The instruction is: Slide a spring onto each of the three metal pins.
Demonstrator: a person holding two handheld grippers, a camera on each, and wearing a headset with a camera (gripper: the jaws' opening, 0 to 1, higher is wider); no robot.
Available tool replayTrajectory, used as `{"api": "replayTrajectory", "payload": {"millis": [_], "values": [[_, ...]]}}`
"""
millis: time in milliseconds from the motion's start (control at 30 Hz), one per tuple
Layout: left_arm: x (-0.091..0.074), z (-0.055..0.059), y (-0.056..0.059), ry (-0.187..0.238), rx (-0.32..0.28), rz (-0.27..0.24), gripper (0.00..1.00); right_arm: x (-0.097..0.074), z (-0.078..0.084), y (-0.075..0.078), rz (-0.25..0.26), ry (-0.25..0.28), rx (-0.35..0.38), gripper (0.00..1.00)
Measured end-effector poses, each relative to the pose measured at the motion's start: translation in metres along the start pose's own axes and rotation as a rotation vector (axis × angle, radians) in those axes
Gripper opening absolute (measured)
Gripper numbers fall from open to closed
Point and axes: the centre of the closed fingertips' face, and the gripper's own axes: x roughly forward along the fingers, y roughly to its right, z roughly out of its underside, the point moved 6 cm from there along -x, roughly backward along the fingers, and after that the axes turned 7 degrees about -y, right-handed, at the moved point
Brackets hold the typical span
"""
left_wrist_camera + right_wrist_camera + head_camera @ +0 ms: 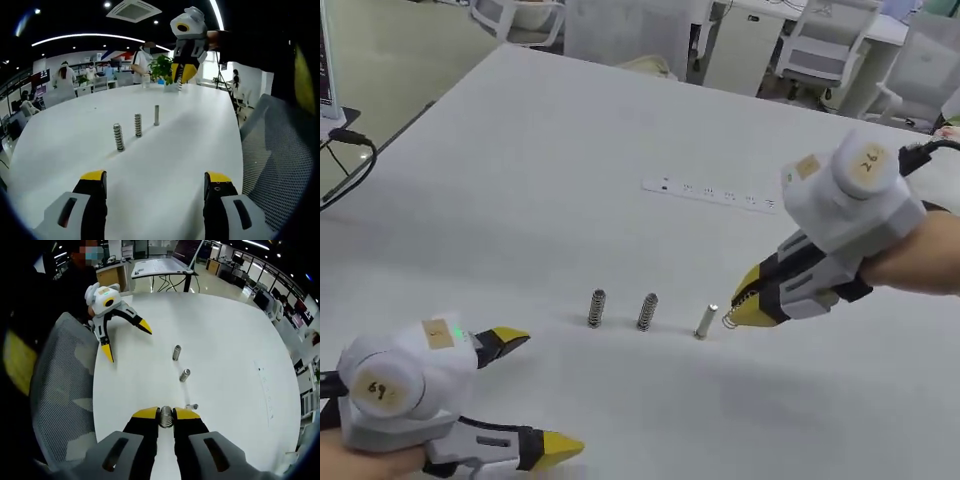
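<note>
While amid office chairs (820, 40), white table (520, 170)

The right gripper (166, 413) pinches 1 spring (166, 419) between its yellow tips, just beside the bare pin (192, 406) on the white table (225, 335). Beyond the bare pin stand the nearer sprung pin (185, 375) and the farther sprung pin (176, 352). Well apart from the bare pin, the left gripper (128, 344) shows its jaws spread wide.

Left gripper (540, 392) and right gripper (740, 300): white rounded housings, black jaws tipped yellow, tan stickers (869, 160) reading perhaps 69 and 26; black cable (930, 148) on the right one.
</note>
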Motion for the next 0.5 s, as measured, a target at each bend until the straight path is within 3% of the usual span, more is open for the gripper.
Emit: {"api": "replayTrajectory", "payload": {"millis": [300,500], "values": [[-0.003,-0.002,-0.005,0.005,0.004,-0.016,0.77,-0.004,-0.003,0.027,0.019,-0.021,-0.007,0.08],[-0.005,-0.006,-0.009,0.011,0.007,-0.026,0.76,0.003,-0.005,0.037,0.008,-0.041,-0.013,0.08]]}}
